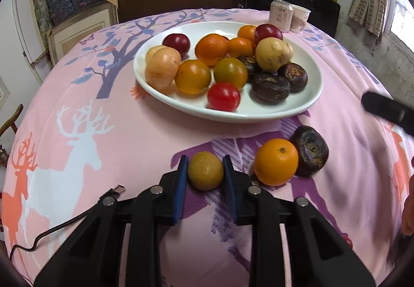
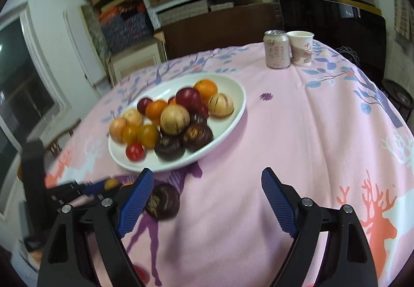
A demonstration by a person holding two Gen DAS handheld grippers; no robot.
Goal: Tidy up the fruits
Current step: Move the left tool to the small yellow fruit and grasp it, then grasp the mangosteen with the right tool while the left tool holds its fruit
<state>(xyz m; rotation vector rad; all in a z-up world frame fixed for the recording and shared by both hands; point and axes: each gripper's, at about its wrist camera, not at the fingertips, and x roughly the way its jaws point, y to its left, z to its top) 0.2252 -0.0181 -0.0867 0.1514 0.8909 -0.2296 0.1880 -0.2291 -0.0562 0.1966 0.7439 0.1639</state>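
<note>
A white oval plate (image 1: 284, 112) holds several fruits: oranges, red plums, peaches, a red tomato (image 1: 223, 96) and dark brown fruits. My left gripper (image 1: 205, 169) has its blue pads on both sides of a small yellow-brown fruit (image 1: 205, 170) on the pink tablecloth. An orange (image 1: 275, 161) and a dark brown fruit (image 1: 311, 150) lie just to its right. My right gripper (image 2: 207, 199) is open and empty above the cloth; the dark brown fruit (image 2: 163, 201) lies by its left finger, below the plate (image 2: 233, 116).
A drink can (image 2: 276, 49) and a paper cup (image 2: 301, 47) stand at the table's far right edge. A black cable (image 1: 64, 225) lies on the cloth at the left. Shelves with boxes stand behind the table. The right gripper's finger (image 1: 388, 108) shows at right.
</note>
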